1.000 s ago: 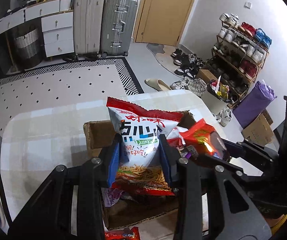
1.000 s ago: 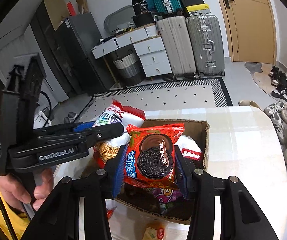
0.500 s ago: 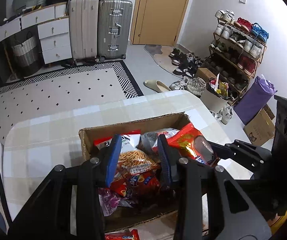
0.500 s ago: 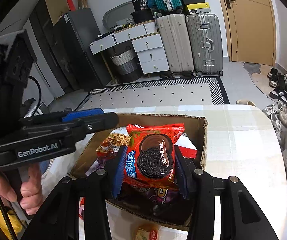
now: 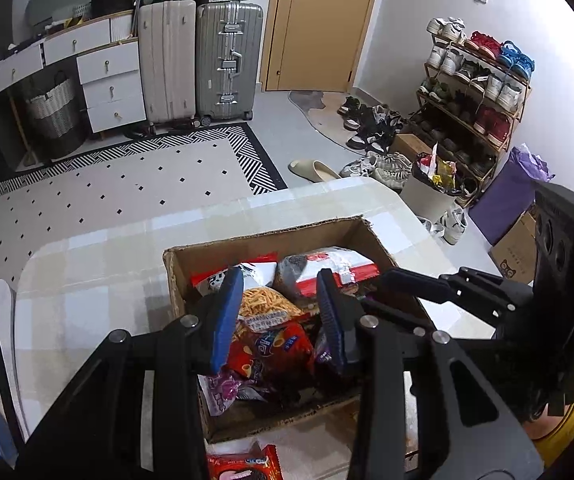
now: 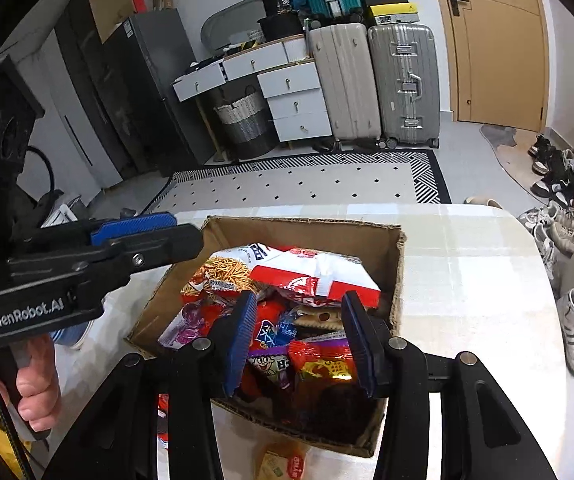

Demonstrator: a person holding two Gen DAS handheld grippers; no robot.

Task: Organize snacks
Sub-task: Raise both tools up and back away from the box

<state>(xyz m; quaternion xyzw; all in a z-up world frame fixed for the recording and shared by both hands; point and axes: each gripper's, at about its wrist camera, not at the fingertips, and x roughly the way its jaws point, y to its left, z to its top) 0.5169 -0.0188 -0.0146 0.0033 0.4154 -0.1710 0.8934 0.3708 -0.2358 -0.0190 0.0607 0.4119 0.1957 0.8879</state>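
An open cardboard box (image 5: 255, 246) (image 6: 303, 228) sits on the pale checked table and holds several snack packs. The white and red noodle-snack bag (image 5: 267, 300) (image 6: 223, 272) lies inside near the far wall, beside a white and red pack (image 5: 327, 264) (image 6: 319, 276). My left gripper (image 5: 277, 320) is open and empty above the box. My right gripper (image 6: 301, 336) is open and empty above the box's near part, over a red and yellow pack (image 6: 323, 364). The left gripper also shows in the right wrist view (image 6: 135, 232).
A red cookie pack (image 5: 243, 462) and a small yellow pack (image 6: 283, 462) lie on the table (image 5: 87, 300) in front of the box. Beyond the table are a patterned rug (image 5: 107, 188), suitcases (image 5: 227, 56), drawers and a shoe rack (image 5: 475, 92).
My left gripper let the noodle-snack bag drop into the box and opened. My right gripper opened and released the red cookie pack into the box; it is no longer between the fingers.
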